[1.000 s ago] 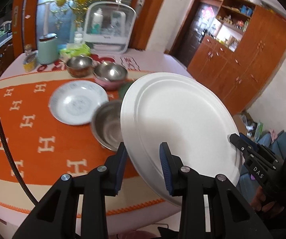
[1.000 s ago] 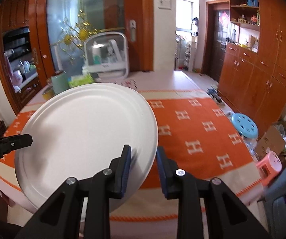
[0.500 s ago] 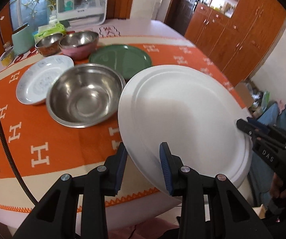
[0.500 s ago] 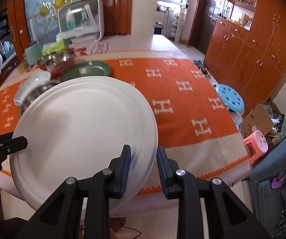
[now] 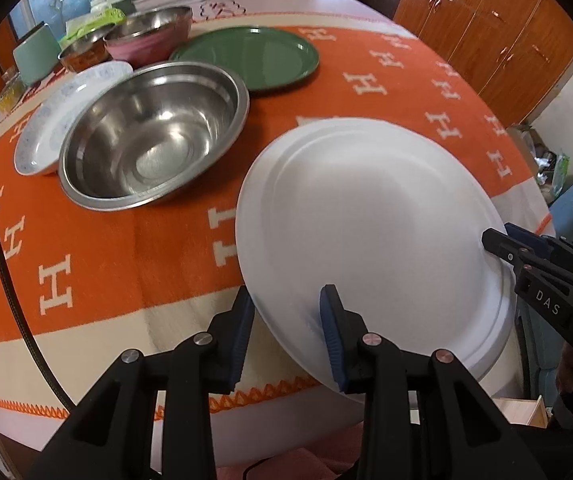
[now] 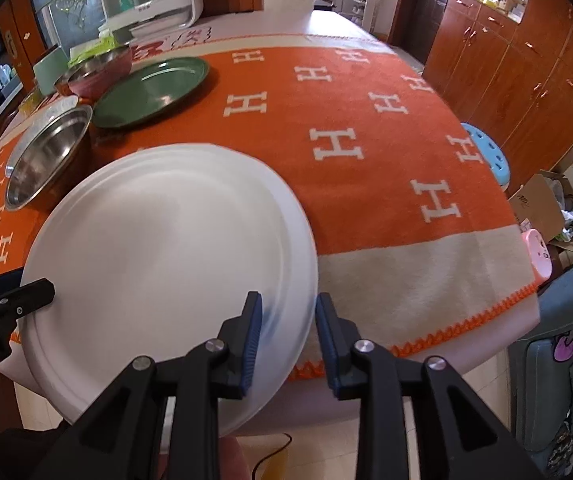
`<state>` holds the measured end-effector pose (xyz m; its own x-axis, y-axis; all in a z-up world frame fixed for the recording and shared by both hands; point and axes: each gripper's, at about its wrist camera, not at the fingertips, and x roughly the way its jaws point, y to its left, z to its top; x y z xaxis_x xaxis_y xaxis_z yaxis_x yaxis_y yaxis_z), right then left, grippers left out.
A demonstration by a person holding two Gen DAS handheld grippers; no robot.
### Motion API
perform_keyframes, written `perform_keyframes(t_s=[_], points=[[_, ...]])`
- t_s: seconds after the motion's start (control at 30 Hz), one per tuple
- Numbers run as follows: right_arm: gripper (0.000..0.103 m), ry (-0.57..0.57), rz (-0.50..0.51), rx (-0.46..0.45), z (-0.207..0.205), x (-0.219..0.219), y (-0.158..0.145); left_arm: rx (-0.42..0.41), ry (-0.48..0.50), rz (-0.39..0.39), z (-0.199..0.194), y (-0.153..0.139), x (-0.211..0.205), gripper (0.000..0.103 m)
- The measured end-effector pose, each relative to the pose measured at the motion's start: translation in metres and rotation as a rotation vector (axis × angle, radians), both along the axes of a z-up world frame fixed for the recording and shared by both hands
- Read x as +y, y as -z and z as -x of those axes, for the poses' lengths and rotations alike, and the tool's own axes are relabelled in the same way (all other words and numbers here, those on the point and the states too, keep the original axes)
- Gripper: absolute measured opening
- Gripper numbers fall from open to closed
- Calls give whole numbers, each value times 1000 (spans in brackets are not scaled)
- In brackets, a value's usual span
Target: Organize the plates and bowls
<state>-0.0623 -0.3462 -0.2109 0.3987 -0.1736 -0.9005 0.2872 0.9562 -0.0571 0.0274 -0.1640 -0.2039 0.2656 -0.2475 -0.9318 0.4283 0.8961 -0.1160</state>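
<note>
**Big white plate held by two edges, near the table's front**

The left gripper [image 5: 286,332] clamps one rim of the white plate [image 5: 370,232]; the right gripper [image 6: 288,330] straddles the opposite rim, its jaws just easing apart. The plate hangs tilted over the orange tablecloth [image 6: 358,184], beside the steel bowl [image 5: 154,136]. It looks stiff, glossy, probably slippery and breakable; the raised rim is the sensible hold.

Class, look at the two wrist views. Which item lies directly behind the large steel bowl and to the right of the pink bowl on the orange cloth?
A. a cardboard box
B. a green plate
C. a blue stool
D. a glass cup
B: the green plate lies flat on the cloth just beyond the large steel bowl, right of the pink bowl.
</note>
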Motion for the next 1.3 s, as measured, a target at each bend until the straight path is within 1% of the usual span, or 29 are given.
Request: perform_keyframes(t_s=[0.1, 0.2, 0.3, 0.37, 0.43, 0.53, 0.6, 0.67, 0.77, 0.8, 0.87, 0.9, 1.0, 1.03, 1.17, 1.27, 1.3], points=[[30, -1, 7, 13, -2, 1, 5, 41, 15, -23, 0, 8, -3, 34], [30, 3, 0, 20, -5, -3, 7, 87, 24, -27, -2, 14, -4, 35], [30, 12, -27, 27, -8, -7, 7, 105, 46, -33, -3, 15, -5, 37], [32, 14, -44, 28, -10, -9, 7, 88, 56, -45, -2, 10, -6, 41], [37, 10, -58, 22, -11, -10, 6, 55, 83, -51, 1, 1, -7, 46], [42, 2, -61, 6, -14, -8, 0, 32, 118, -47, 3, -12, -8, 50], [44, 2, -59, -10, -15, -6, -5, 20, 148, -35, 5, -23, -6, 51], [45, 1, -58, -25, -18, -3, -10, 15, 159, -23, 5, -31, -1, 53], [46, 2, -61, -52, -21, 3, -20, -2, 155, -1, 5, -46, 10, 59], [47, 3, -64, -59, -22, 6, -22, -9, 148, -3, 2, -51, 14, 64], [47, 7, -74, -74, -24, 13, -28, -21, 139, -2, 0, -60, 26, 66], [48, 9, -81, -83, -25, 16, -30, -22, 138, 4, -2, -64, 31, 67], [54, 10, -98, -109, -26, 30, -37, -35, 140, 18, -8, -76, 46, 73], [55, 11, -108, -118, -26, 34, -38, -45, 145, 22, -10, -81, 52, 73], [56, 20, -151, -141, -26, 53, -44, -66, 143, 25, -18, -94, 70, 73], [57, 13, -167, -165, -29, 71, -51, -77, 133, 50, -27, -106, 91, 74], [59, 10, -172, -172, -30, 76, -53, -82, 130, 51, -29, -108, 96, 74]])
